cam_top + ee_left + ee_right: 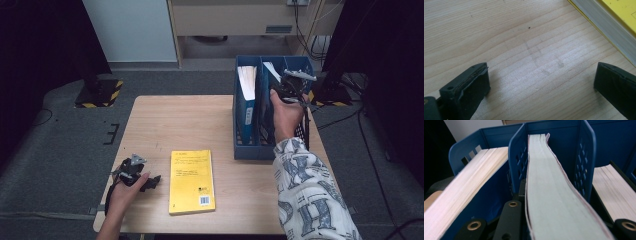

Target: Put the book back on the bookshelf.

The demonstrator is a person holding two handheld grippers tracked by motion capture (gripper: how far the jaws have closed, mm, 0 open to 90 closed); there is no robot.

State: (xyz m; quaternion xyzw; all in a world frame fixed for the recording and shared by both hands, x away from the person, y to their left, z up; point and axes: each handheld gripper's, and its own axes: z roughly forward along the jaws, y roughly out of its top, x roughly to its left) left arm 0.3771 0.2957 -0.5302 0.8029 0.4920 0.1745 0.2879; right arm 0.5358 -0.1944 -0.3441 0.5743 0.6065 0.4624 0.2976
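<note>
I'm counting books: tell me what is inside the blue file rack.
The rack holds three books on edge, one per slot: left, middle between the right gripper jaws, right. Their covers and lower parts are hidden by the dividers.

the left gripper (150, 182) rests low by the near left edge, jaws wide apart and empty. the right gripper (289, 87) is raised far forward, its jaws closed on something.

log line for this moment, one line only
right hand-held gripper: shut on book in middle slot of blue file rack | left hand-held gripper: open, low over table | yellow book: flat, untouched
</note>
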